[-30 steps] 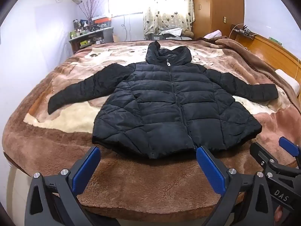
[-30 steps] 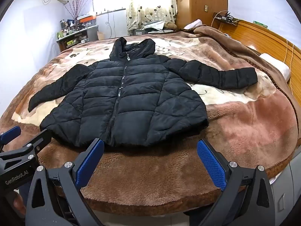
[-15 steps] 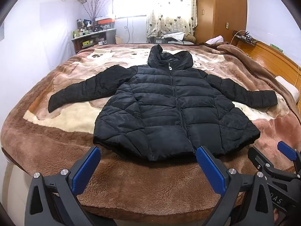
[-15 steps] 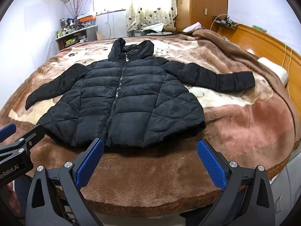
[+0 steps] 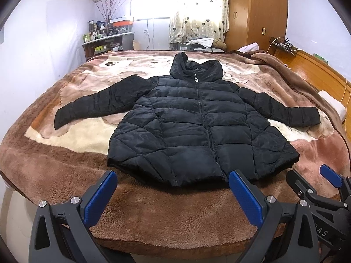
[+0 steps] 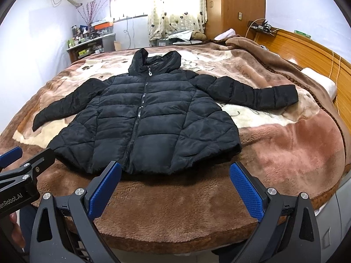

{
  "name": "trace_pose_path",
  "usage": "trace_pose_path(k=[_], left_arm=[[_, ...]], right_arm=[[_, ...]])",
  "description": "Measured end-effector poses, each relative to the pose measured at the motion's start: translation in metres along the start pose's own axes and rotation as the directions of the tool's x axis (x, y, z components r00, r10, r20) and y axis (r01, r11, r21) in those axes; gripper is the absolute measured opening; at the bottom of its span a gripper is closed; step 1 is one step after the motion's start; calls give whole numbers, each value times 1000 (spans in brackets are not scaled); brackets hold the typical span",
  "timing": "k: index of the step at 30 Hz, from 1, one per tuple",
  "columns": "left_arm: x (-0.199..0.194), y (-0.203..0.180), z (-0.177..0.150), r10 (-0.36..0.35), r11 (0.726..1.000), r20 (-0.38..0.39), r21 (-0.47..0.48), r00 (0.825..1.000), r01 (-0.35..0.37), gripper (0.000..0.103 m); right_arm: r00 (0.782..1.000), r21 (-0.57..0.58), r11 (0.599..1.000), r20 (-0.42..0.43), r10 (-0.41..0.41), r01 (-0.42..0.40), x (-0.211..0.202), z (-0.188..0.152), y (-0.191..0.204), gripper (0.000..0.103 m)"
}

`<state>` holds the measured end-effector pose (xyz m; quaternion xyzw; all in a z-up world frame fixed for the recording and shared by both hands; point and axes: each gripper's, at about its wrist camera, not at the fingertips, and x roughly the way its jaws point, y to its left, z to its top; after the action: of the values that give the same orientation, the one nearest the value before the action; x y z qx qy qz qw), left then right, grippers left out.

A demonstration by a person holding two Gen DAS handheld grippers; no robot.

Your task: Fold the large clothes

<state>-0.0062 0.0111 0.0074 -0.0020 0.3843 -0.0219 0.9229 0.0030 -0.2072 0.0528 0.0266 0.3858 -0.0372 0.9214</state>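
Folding starts at a sleeve: both the left gripper (image 5: 171, 194) and right gripper (image 6: 175, 188), jaws wide and empty, should pinch the black jacket (image 5: 197, 131) near its cuffs on the bed (image 5: 153, 214)

jacket (image 5: 197, 131): quilted, slight sheen | blanket (image 5: 175, 214): fuzzy fleece | headboard (image 6: 324, 52): glossy wood
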Motion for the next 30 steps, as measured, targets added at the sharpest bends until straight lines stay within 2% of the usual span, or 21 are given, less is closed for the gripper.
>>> trace_pose_path(k=[30], left_arm=[[1, 1, 2, 8, 1000, -12, 3, 1000, -8, 103]], right_arm=[[1000, 0, 1000, -3, -2, 2, 2, -1, 1, 99]])
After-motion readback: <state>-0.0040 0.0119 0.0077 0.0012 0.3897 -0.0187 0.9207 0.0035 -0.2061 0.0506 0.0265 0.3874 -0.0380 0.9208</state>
